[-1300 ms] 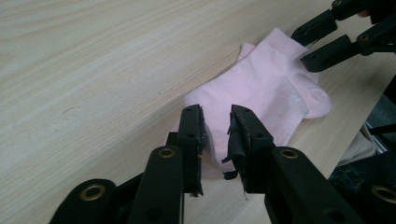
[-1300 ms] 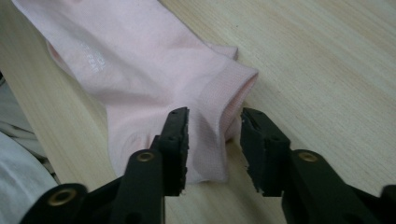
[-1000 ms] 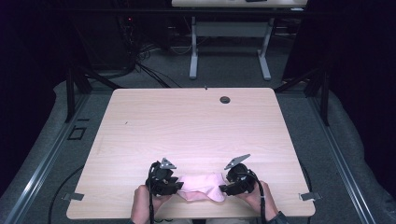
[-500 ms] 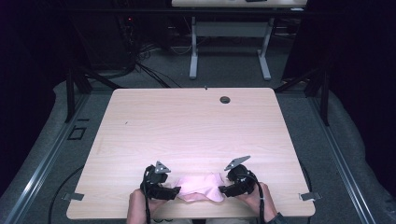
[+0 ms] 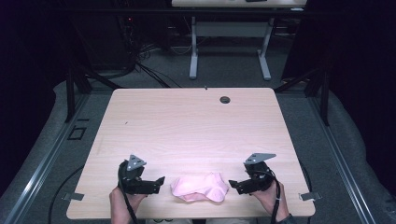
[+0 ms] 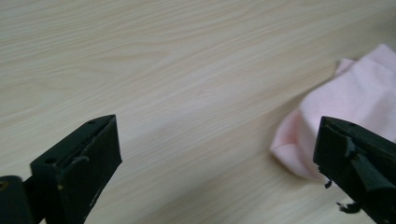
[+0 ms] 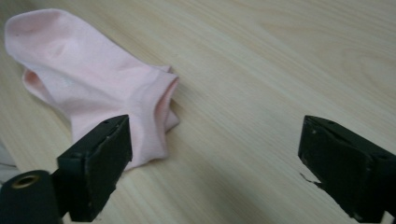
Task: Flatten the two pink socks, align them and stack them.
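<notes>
Now a pink sock point(image 5: 200, 187) lies crumpled on the table point(image 5: 187, 126) between both grippers. Left gripper point(image 5: 159, 183) and right gripper point(image 5: 233, 185) flank it, jaws spread wide, neither touching it

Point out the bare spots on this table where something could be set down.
The table is bare from the pink sock back to the grommet hole. The near edge is crowded: the sock lies between the left gripper and right gripper, both open.
</notes>
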